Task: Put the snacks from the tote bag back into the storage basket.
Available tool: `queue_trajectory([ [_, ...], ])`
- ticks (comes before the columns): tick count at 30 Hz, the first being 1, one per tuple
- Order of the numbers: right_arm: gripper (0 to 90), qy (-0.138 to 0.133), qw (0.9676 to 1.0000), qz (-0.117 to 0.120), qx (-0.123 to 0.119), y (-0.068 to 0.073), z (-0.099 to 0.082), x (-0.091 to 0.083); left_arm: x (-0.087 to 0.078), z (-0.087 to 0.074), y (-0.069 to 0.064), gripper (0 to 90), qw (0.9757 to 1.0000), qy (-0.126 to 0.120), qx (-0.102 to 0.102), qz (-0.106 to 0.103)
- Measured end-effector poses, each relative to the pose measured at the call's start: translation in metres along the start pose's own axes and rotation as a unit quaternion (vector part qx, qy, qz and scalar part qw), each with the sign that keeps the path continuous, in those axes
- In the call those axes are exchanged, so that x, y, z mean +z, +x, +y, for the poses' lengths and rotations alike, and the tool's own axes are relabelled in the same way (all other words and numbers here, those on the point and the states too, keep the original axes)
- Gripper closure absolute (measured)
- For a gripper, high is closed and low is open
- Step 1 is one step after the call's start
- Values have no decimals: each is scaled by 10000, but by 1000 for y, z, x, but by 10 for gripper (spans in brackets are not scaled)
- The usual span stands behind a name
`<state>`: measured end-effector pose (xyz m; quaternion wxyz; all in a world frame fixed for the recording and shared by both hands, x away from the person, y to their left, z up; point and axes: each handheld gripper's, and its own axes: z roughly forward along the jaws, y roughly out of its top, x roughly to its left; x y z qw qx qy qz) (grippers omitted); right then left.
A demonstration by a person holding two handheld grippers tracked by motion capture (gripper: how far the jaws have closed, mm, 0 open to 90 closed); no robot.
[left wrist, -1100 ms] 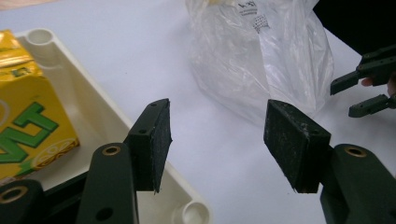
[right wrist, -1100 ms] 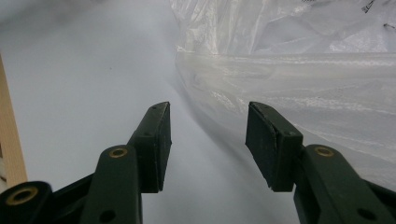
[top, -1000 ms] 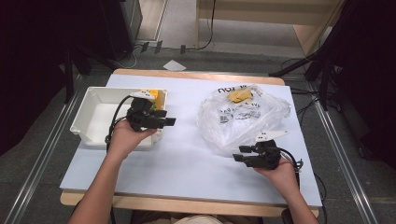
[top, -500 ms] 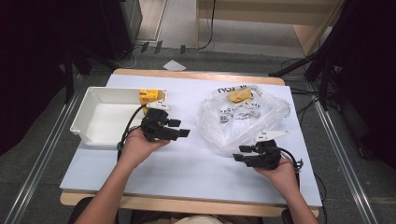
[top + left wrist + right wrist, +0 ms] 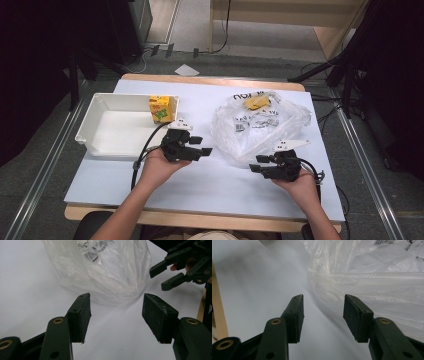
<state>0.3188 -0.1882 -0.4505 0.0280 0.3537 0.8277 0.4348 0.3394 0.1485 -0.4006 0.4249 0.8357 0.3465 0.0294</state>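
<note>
- Two tools flank one clear plastic bag (image 5: pixel 260 125), which lies right of centre in the high view, on the pale table (image 5: pixel 210 185).
- The left tool (image 5: pixel 200 148) sits just left of the bag's lower-left edge, aimed right at it. In the left gripper view the bag (image 5: pixel 110 272) is straight ahead above the jaws, close but not touching.
- The right tool (image 5: pixel 256 166) is at the bag's lower edge, pointing left. In the right gripper view the film (image 5: pixel 372 280) lies just beyond and to the right of the jaws.
- Both tools have their jaws apart with nothing between the pads, only bare table.
- I'd say the right tool is nearer the bag.
- The bag is thin crinkly film, see-through, with black print and a yellow item (image 5: pixel 256 102) inside near its top. Looks floppy, so it'll probably bunch up when pinched.
- A white plastic bin (image 5: pixel 95 125) sits at left with a yellow carton (image 5: pixel 161 109) in its corner.
</note>
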Motion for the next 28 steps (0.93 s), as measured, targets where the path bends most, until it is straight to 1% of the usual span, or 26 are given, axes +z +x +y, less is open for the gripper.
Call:
queue_trajectory([
  [1, 523, 2, 10000, 1, -2, 0, 0, 0, 2, -1, -1, 408, 9999, 72, 57, 49],
  [3, 523, -5, 10000, -3, 4, 0, 0, 0, 6, -3, -4, 407, 9997, 139, 150, 101],
  [5, 523, -25, 10000, -1, 2, 1, 0, 0, 8, -5, -6, 407, 9997, 147, 188, 92],
  [7, 523, -25, 10000, 0, 4, 1, 0, -1, 11, -6, -6, 406, 9997, 155, 209, 39],
  [10, 523, -15, 10000, 4, -16, 1, 0, 0, 16, -9, -6, 404, 9996, 201, 175, 18],
  [11, 523, -6, 10000, 12, -14, 1, 0, 0, 18, -10, -6, 404, 9996, 223, 160, -41],
  [13, 523, -2, 10000, -2, -9, 1, 0, 0, 19, -11, -5, 403, 9995, 270, 140, -30],
  [14, 523, 2, 10000, 0, -10, 1, 0, 0, 22, -13, -5, 404, 9993, 317, 198, 20],
  [15, 523, 9, 10000, -6, -7, 1, 0, 0, 23, -14, -4, 404, 9992, 342, 202, 44],
  [18, 523, 6, 10000, -4, -10, 1, 0, 1, 25, -16, -1, 402, 9995, 297, 113, -18],
  [20, 523, 7, 10000, -3, -17, 1, 0, 1, 26, -17, 0, 402, 9994, 322, 130, 6],
  [21, 523, 17, 10000, 4, 2, 2, 0, 1, 27, -18, 1, 401, 9994, 343, 102, 23],
  [24, 523, 17, 10000, 4, -6, 2, 0, 1, 27, -18, 1, 398, 9992, 380, 102, 2],
  [26, 523, 9, 10000, 4, -17, 2, 0, 1, 27, -18, 1, 398, 9992, 376, 137, -7],
  [28, 523, 9, 10000, 5, -9, 1, 0, 1, 28, -18, 1, 397, 9992, 369, 128, -9],
])
